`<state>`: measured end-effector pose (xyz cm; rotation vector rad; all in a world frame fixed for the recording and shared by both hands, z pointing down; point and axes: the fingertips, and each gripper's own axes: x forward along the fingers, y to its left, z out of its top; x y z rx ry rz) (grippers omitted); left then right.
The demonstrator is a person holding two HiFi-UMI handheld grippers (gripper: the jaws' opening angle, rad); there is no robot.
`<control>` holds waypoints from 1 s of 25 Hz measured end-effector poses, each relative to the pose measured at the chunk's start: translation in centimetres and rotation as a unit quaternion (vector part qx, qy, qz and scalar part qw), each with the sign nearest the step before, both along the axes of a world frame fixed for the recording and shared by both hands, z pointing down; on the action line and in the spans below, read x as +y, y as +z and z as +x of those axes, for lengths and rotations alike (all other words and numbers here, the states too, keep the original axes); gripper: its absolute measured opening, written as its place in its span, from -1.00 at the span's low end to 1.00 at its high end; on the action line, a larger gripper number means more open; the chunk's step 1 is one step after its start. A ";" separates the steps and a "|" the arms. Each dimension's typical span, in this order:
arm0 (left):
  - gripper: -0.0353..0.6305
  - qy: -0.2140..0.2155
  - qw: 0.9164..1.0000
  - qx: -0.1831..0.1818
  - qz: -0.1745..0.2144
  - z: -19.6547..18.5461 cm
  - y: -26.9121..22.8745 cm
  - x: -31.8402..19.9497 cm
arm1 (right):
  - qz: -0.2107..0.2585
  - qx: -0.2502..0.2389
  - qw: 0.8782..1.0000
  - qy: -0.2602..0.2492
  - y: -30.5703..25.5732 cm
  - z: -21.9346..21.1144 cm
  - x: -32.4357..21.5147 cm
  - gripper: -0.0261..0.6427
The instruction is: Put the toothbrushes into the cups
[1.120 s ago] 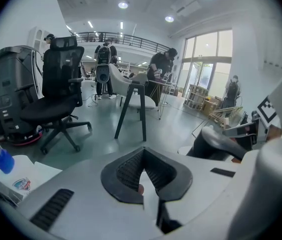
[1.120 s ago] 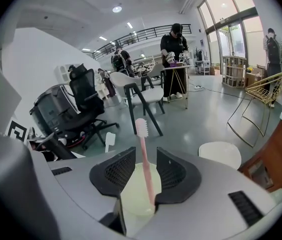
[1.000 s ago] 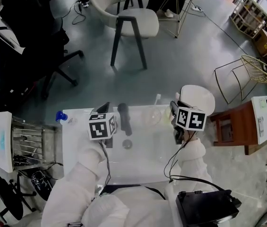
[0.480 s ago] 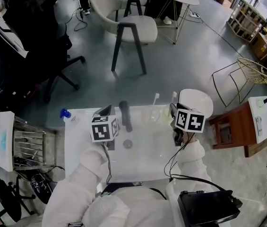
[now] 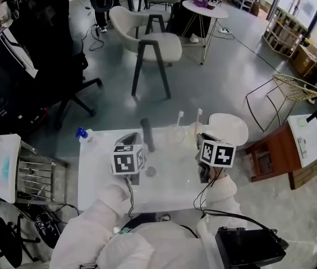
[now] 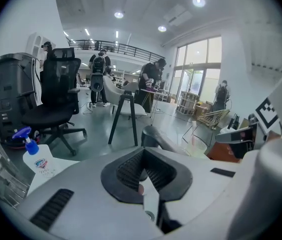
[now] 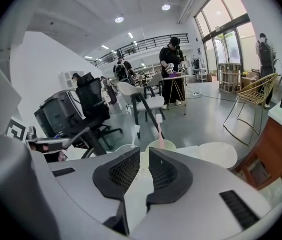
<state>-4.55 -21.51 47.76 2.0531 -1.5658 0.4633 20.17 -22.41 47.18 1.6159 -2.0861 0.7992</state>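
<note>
Two cups stand at the far edge of the white table (image 5: 108, 189), each with a toothbrush upright in it. The clear cup (image 7: 123, 148) holds the white toothbrush (image 5: 179, 118) (image 7: 137, 131). In the pale green cup (image 5: 193, 139) (image 7: 156, 145) is the pink toothbrush (image 5: 198, 115) (image 7: 159, 125). My right gripper (image 5: 203, 144) (image 7: 144, 156) hovers just short of the cups, open by a narrow gap, with nothing between its fingers. To the left, my left gripper (image 5: 125, 140) (image 6: 144, 159) is shut and empty, pointing at a black cylinder (image 5: 147, 134) (image 6: 153, 134).
A blue-capped spray bottle (image 5: 83, 134) (image 6: 33, 156) stands at the table's far left corner. A small round piece (image 5: 151, 172) lies mid-table. A white round stool (image 5: 229, 129) and a wooden side table (image 5: 270, 156) are to the right, and a wire rack (image 5: 35, 172) to the left.
The head view has tilted up, so the room's far side shows more. Both grippers have drawn back a little from the cups. The pink toothbrush now shows standing in its cup.
</note>
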 end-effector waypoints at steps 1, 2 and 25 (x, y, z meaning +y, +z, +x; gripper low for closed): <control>-0.90 0.004 1.000 0.000 0.000 0.3 0.0 0.6 | 0.001 -0.002 1.000 0.000 -0.1 -0.1 0.7 -0.73; -0.90 0.007 1.000 -0.001 -0.001 0.6 0.0 1.2 | 0.001 -0.004 1.000 0.000 -0.1 -0.2 1.4 -0.74; -0.90 0.105 0.994 -0.005 -0.026 9.1 2.4 13.2 | -0.008 -0.085 0.994 0.063 3.2 -1.1 14.8 -0.82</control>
